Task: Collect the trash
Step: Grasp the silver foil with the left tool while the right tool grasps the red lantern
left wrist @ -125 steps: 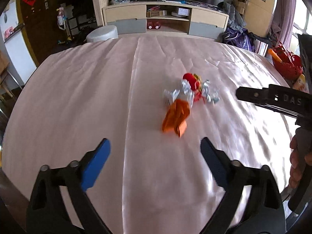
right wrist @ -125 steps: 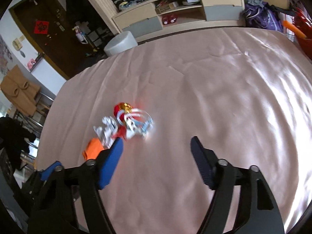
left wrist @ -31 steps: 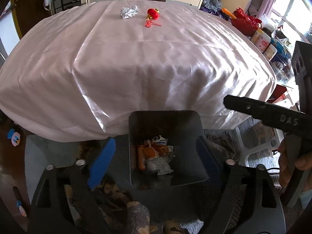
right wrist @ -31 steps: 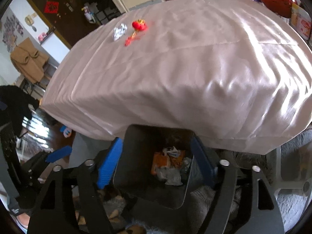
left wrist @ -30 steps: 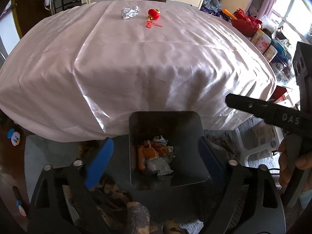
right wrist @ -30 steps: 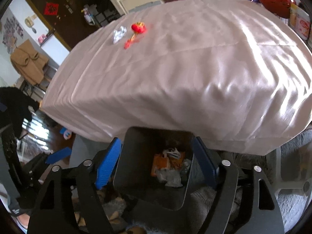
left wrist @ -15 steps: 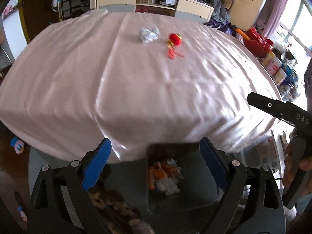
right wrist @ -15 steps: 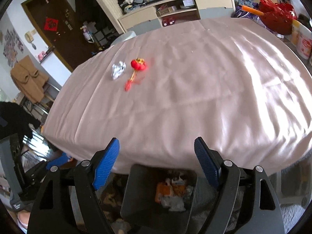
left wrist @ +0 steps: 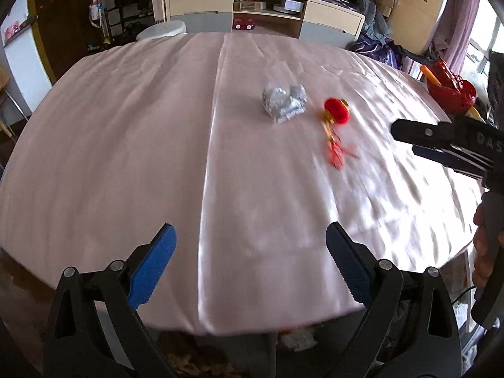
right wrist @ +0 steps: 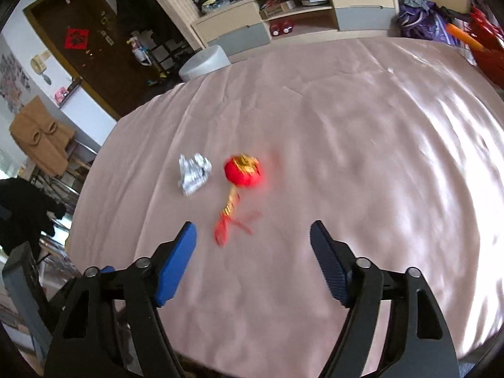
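A crumpled silver foil wrapper (left wrist: 283,102) and a small red lantern ornament (left wrist: 336,111) with a red tassel (left wrist: 337,152) lie on the pink tablecloth (left wrist: 126,145). My left gripper (left wrist: 250,264) is open and empty above the table's near edge, well short of both. My right gripper (right wrist: 253,255) is open and empty, just short of the tassel (right wrist: 228,220); the lantern (right wrist: 242,170) and foil (right wrist: 192,173) lie beyond it. The right gripper also shows from the side in the left wrist view (left wrist: 441,145).
Bits of trash (left wrist: 297,337) in the bin show below the table's near edge. A low cabinet (left wrist: 264,15) and a white stool (left wrist: 162,31) stand beyond the table. A red basket (left wrist: 450,89) sits at the right.
Both grippers have risen from over the trash bin and moved forward over the table toward the foil and lantern. Both stay open and empty.
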The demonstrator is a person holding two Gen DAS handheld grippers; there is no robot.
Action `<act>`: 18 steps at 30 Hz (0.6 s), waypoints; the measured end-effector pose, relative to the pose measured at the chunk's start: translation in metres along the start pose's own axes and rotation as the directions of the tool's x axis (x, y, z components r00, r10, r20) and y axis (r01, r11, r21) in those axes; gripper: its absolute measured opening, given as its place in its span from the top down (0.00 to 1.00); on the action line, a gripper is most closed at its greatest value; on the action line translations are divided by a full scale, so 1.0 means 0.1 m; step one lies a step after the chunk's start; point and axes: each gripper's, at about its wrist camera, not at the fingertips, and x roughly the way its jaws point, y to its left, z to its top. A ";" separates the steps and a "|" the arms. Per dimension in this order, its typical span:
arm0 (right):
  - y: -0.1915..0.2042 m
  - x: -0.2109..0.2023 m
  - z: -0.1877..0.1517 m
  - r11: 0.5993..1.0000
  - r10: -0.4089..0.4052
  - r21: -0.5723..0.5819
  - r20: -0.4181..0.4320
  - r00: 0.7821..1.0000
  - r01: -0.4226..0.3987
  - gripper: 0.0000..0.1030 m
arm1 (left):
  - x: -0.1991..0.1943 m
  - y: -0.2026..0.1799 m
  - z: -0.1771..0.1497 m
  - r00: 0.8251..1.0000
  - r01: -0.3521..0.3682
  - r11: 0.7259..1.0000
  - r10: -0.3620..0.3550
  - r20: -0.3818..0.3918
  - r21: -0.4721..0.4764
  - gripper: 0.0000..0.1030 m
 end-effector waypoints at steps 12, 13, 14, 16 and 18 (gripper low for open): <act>0.23 0.55 0.34 0.997 -0.037 -0.062 -0.050 0.998 0.034 0.49 | 0.33 0.00 0.38 1.000 0.010 1.000 -0.010 0.007 0.018 0.10; 0.23 0.59 0.34 0.997 -0.049 -0.070 -0.055 0.997 0.045 0.49 | 0.37 -0.01 0.42 1.000 0.013 1.000 -0.014 0.008 0.021 0.10; 0.22 0.62 0.34 0.996 -0.057 -0.076 -0.060 0.997 0.053 0.49 | 0.40 -0.03 0.46 1.000 0.016 1.000 -0.016 0.008 0.026 0.10; 0.18 0.67 0.35 0.995 -0.062 -0.081 -0.060 0.996 0.057 0.64 | 0.48 -0.08 0.52 1.000 0.016 0.999 -0.016 0.008 0.034 0.10; 0.13 0.66 0.37 0.996 -0.048 -0.080 -0.033 0.998 0.045 0.65 | 0.55 -0.10 0.57 1.000 0.015 0.999 -0.015 0.009 0.040 0.10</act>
